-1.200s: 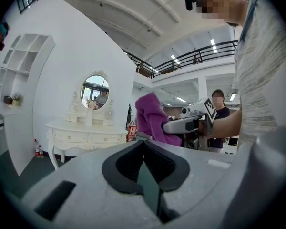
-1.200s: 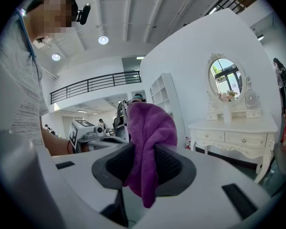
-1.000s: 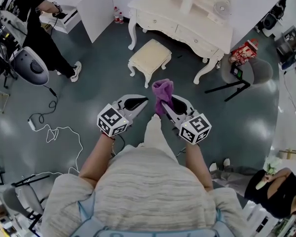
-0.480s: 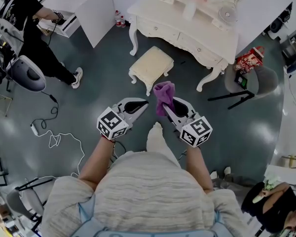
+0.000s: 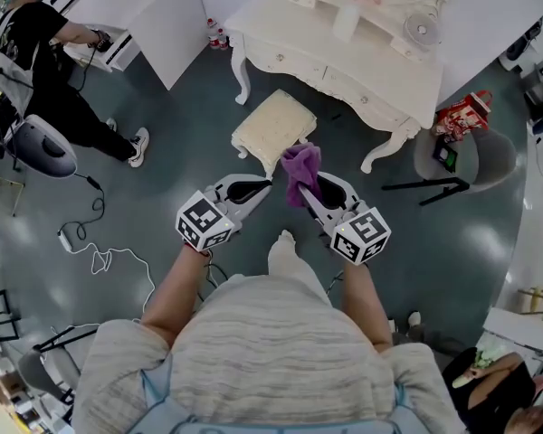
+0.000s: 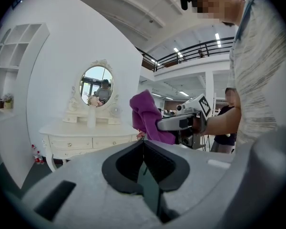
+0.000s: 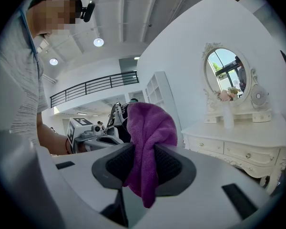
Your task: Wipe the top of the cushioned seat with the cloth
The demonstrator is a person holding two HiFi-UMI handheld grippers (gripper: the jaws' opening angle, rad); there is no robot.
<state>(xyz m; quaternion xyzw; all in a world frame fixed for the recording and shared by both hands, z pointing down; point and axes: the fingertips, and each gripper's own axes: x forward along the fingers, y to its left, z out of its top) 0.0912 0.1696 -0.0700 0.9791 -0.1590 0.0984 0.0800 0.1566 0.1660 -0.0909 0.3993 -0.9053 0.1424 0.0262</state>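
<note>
No wiping has been done yet, as far as can be judged. The purple cloth (image 5: pixel 300 170) is carried in the air, pinched between the fingers (image 7: pixel 174 168) of the right gripper (image 5: pixel 309 188). A bunched fold rises above the fingers and a short tail hangs below them. The fingers (image 6: pixel 121 163) of the left gripper (image 5: pixel 256 186) are pressed together with nothing between them. That gripper is held just to the left of the right one, at about the same height.

The cushioned seat (image 5: pixel 273 127), a cream stool on carved white legs, stands on the grey floor (image 5: pixel 185 152). It is beyond the grippers and near the left end of the white dressing table (image 5: pixel 380 61). In the head view the cloth overlaps the near right corner of the seat. However, both grippers are pointed nearly level and the seat appears in neither gripper view. The cloth is therefore judged to be above and short of the cushion, not touching it.

One part can be counted as done: the cloth has been taken up and is firmly gripped. The rest is left. The cloth has to be brought forward and lowered onto the cushion, then drawn across the whole top from edge to edge. The top of the seat is bare, and no dirt can be made out on it from here.
</note>
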